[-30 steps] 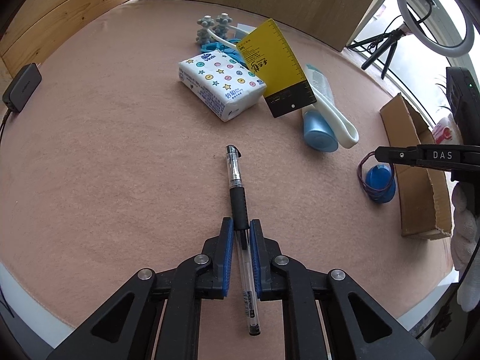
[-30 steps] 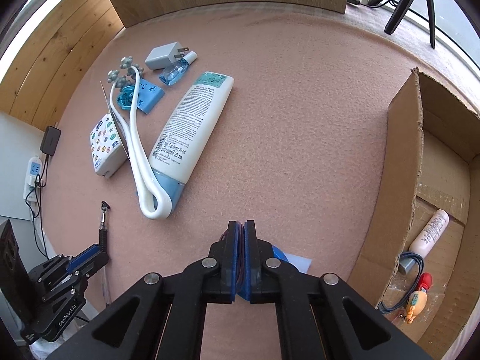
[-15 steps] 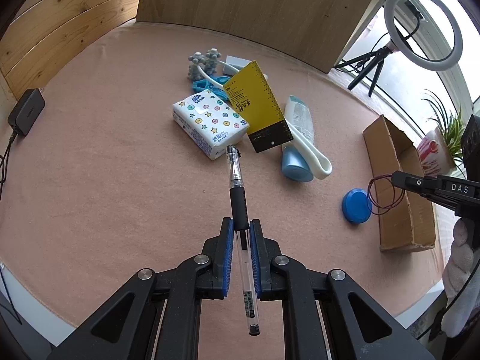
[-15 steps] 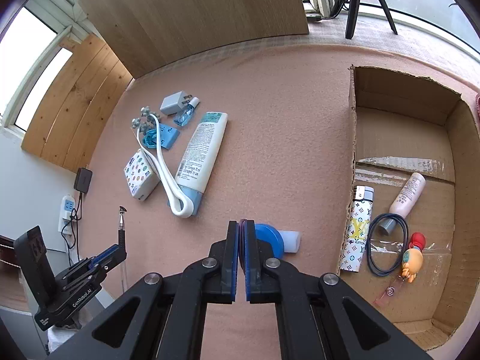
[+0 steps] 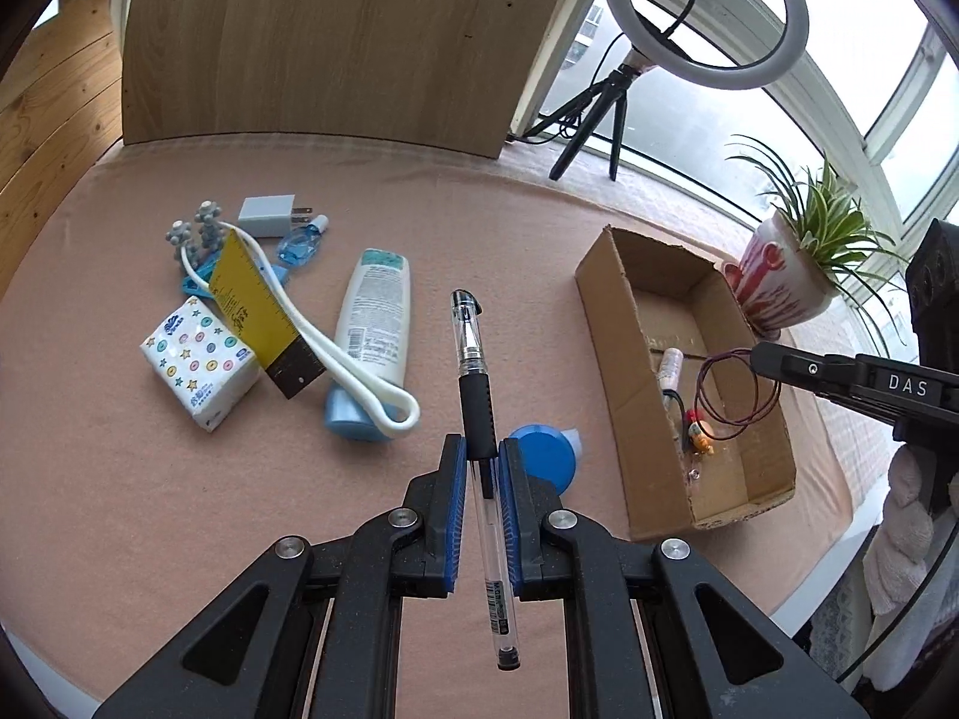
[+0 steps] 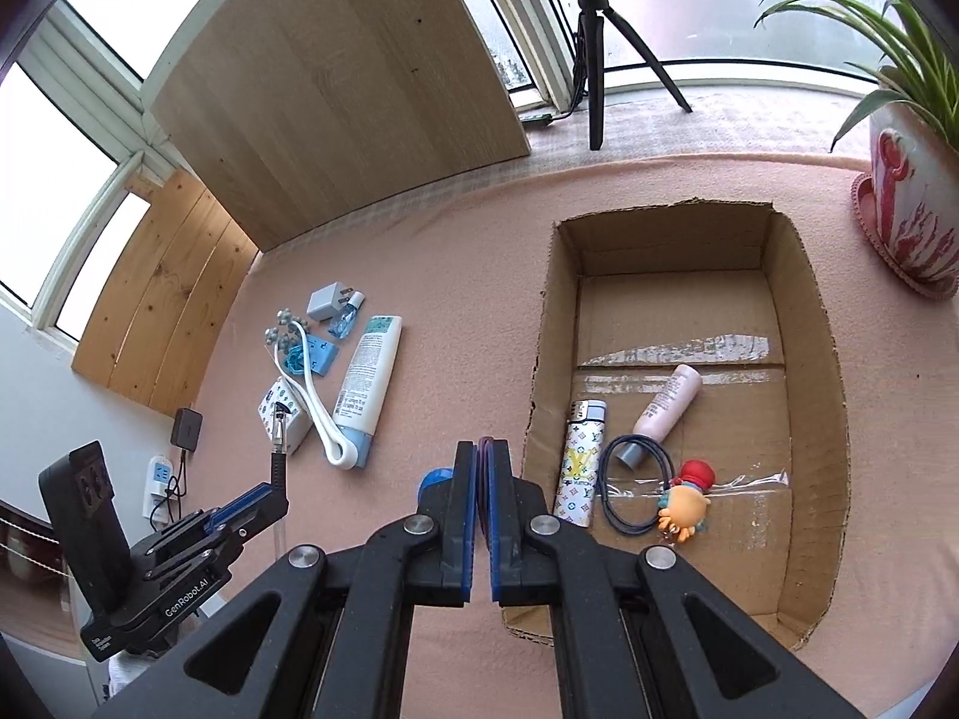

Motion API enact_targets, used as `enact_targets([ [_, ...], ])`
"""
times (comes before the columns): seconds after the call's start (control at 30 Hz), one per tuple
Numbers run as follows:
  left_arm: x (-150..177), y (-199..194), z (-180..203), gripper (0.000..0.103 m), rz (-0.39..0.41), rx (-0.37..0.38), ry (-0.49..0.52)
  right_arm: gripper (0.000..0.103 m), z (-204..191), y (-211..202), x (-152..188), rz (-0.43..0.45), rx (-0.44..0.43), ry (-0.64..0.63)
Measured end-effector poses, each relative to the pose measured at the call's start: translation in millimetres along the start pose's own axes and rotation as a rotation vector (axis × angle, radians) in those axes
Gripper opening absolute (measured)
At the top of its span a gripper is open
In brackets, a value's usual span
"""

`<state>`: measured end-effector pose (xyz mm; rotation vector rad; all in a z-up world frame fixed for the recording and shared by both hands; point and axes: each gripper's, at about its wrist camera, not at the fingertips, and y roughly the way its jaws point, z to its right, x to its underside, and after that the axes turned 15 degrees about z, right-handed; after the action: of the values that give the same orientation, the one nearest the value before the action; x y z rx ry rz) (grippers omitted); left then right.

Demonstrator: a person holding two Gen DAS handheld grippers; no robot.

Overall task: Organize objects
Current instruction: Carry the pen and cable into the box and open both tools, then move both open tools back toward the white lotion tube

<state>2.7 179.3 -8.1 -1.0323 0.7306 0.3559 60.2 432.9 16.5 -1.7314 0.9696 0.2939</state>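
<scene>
Both grippers have risen since a second ago, and the open brown cardboard box [image 6: 803, 323], then at the frame edge, now lies in full view. Left gripper [image 5: 480, 449] clamped on a clear-barrelled gel pen with black rubber grip [image 5: 476, 395], held clear above the pink felt table cover [image 5: 120, 479], cap end pointing away. Right gripper [image 6: 483, 449] pinched shut on a thin dark purple elastic loop [image 5: 740, 386], which dangles over the box (seen from the left wrist). In the box: patterned lighter [image 6: 578, 467], small pink tube [image 6: 665, 404], dark cord ring [image 6: 632, 494], orange toy figure [image 6: 683, 506]. On the cover: blue round lid [image 5: 545, 458], white lotion tube [image 5: 374, 323], yellow ruler [image 5: 258, 311], tissue pack [image 5: 195, 359], grey plug [image 5: 267, 217].
</scene>
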Motion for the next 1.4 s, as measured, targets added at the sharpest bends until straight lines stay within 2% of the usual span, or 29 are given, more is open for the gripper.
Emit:
enact_targets([
  [0.33,-17.9,36.5,101.5,0.012,-0.015,0.149,0.106,0.003,55.5,-17.0,-0.3,0.027,0.063,0.067],
  [0.63,-15.7,64.6,149.1,0.012,-0.038,0.174,0.148,0.003,81.0,-15.8,1.1,0.024,0.087,0.09],
  [0.83,-15.6,68.3,153.3,0.013,-0.032,0.166,0.149,0.003,85.8,-11.5,0.6,0.017,0.091,0.087],
  [0.87,-16.1,68.5,152.3,0.015,-0.034,0.164,0.147,0.003,85.6,-11.0,0.4,0.017,0.09,0.084],
  [0.93,-16.8,67.1,151.9,0.032,-0.029,0.161,0.156,0.004,83.5,-11.2,-0.4,0.025,0.079,0.069],
  [0.97,-17.2,65.5,150.6,0.034,-0.022,0.154,0.159,0.005,82.3,-11.0,-1.0,0.026,0.094,0.06],
  [1.03,-18.1,62.5,147.4,0.035,-0.014,0.146,0.156,0.023,81.1,-10.6,-2.6,0.033,0.109,0.056],
  [1.1,-19.4,58.0,141.3,0.035,-0.006,0.138,0.147,0.03,78.4,-10.3,-4.6,0.046,0.11,0.057],
  [1.27,-22.2,45.6,119.0,0.035,0.013,0.099,0.117,0.03,57.0,-1.8,-7.7,0.053,0.066,0.029],
  [1.4,-23.2,30.0,93.9,0.043,0.05,0.054,0.079,0.036,34.7,13.2,-6.5,0.037,0.022,0.015],
])
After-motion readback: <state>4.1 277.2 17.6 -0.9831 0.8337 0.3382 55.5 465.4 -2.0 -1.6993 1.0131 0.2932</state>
